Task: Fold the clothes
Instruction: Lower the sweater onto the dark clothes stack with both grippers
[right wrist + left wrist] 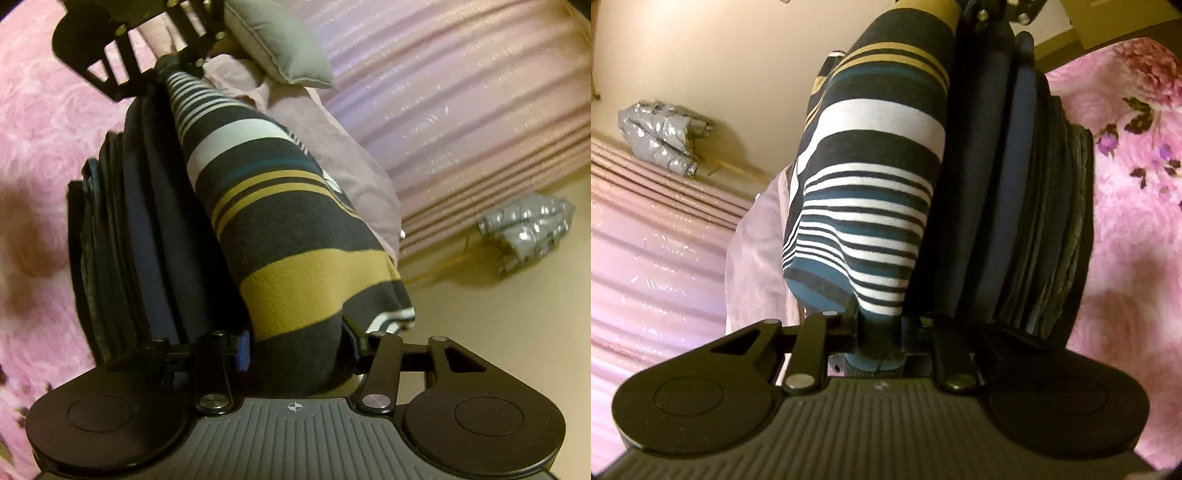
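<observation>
The striped garment (871,177), folded into a long thick bundle of navy, white, teal and mustard bands, runs from the bottom centre of each wrist view up toward the top, stretched between the two tools just above a stack of dark folded clothes (1045,221) lying on the pink flowered bedspread (1126,184). The left tongs (877,341) are closed on the teal end of the bundle, the cloth pinched tight at the bottom centre of that view. The right tongs (295,354) stand fairly wide with the dark end of the bundle filling the gap; whether the pads press on it or have let go I cannot tell. The step looks like setting the folded piece on the stack. To do it well, I would keep both ends level and square with the stack's edges, let the bundle's weight settle on the pile before either side lets go, and draw the tools straight back so no layer drags open. A grey cushion (280,44) lies at the top of the right view and a silvery wrapped bundle (661,136) on the floor at the left of the left view. No brand, label or writing is legible anywhere.
</observation>
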Demonstrator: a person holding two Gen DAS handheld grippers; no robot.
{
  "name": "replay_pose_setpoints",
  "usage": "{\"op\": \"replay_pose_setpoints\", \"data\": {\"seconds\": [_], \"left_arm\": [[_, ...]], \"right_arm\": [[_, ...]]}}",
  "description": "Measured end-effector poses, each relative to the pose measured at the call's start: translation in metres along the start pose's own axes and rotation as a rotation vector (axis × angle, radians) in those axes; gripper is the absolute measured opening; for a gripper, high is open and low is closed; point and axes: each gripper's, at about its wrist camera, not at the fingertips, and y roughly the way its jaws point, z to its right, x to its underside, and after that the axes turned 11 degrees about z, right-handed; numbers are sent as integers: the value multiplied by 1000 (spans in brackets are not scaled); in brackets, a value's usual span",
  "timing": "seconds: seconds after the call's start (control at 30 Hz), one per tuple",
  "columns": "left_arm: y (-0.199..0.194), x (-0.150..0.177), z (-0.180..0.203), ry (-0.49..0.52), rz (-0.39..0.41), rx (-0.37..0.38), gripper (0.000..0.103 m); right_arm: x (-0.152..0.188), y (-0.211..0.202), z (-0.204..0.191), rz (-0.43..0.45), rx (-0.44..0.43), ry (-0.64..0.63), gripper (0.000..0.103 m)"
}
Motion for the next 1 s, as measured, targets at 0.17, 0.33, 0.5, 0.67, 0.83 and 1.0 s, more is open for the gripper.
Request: {"op": "replay_pose_setpoints", "data": {"seconds": [0.17, 0.33, 0.5, 0.67, 0.83, 1.0], "left_arm": [[-19, 2, -6, -27, 9, 21, 21], [-50, 3, -25, -133, 49, -2, 21], [-78, 1, -56, -319, 101, -40, 21], [-41, -6, -96, -572, 79, 27, 21], [-5, 3, -90, -710, -1, 122, 9], [-12, 18, -62, -725, -34, 140, 4]], "right_arm": [[-14, -30, 21, -20, -27, 136, 53], [-35, -51, 83, 83, -33, 450, 53], [-35, -29, 138, 110, -97, 737, 53], [-11, 14, 156, 44, -227, 949, 53], [22, 21, 149, 13, -298, 1152, 53], [22, 5, 122, 21, -280, 1131, 53]]}}
